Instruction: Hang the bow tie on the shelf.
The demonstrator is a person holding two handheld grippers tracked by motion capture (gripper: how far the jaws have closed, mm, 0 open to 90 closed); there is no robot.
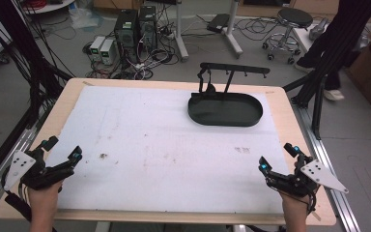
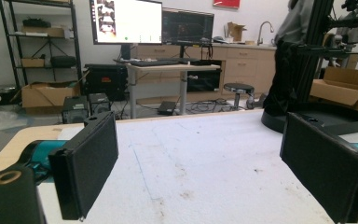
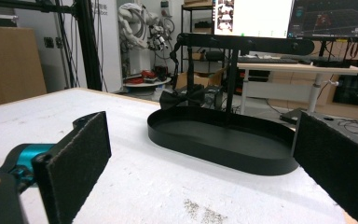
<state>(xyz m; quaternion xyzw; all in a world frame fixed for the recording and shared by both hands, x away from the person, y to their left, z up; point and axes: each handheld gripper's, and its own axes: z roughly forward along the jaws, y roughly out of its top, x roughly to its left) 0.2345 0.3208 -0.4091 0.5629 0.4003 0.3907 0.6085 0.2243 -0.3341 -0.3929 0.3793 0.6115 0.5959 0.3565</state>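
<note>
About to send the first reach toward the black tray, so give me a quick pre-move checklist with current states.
1. Left gripper open, holding nothing: ok.
2. Right gripper open, holding nothing: ok.
3. Black tray flat on the white mat, far right: ok.
4. Mat between grippers and tray bare apart from stains: ok.
5. Small dark item hanging from the rack over the tray; looks like a bow tie: cannot tell.
6. Tray contents: looks empty in the right gripper view: ok.
</note>
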